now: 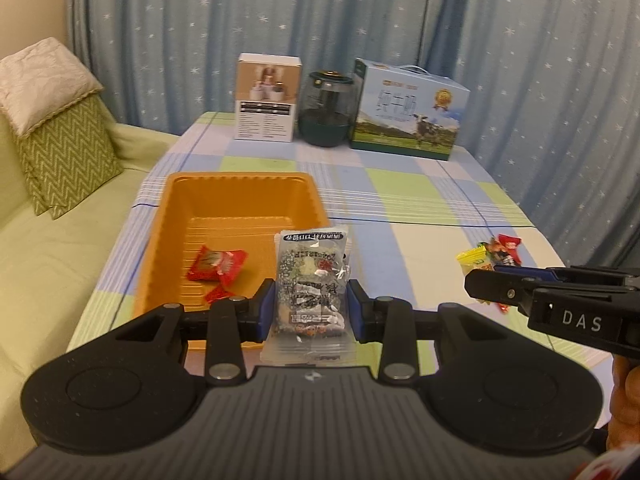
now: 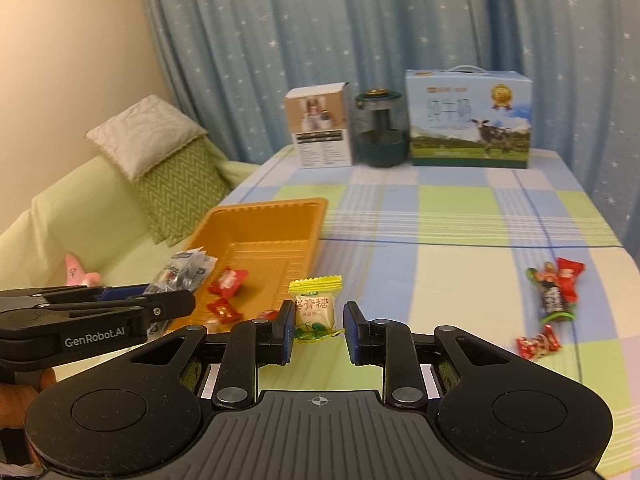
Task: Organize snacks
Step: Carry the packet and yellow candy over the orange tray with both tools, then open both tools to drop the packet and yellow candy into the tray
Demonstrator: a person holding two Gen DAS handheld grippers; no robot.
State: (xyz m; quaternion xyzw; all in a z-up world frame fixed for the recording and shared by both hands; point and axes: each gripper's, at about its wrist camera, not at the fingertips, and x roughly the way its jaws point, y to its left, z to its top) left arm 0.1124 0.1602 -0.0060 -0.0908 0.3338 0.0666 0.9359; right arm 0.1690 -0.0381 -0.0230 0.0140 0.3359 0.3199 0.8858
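My left gripper (image 1: 311, 306) is shut on a clear grey snack packet (image 1: 310, 280) and holds it over the near right corner of the orange tray (image 1: 240, 184). Two red candies (image 1: 216, 266) lie in the tray. My right gripper (image 2: 317, 330) is open around a yellow candy (image 2: 315, 306) on the tablecloth; the jaws stand a little apart from it on both sides. In the right wrist view the left gripper (image 2: 120, 300) shows at the left with the packet (image 2: 182, 274) over the tray (image 2: 280, 216).
More wrapped snacks (image 2: 554, 294) lie on the table to the right, with small red candies (image 2: 538, 344) nearer. A white box (image 2: 320, 126), a dark jar (image 2: 380, 128) and a milk carton box (image 2: 470, 120) stand at the far edge. A green sofa (image 2: 80, 208) with cushions is on the left.
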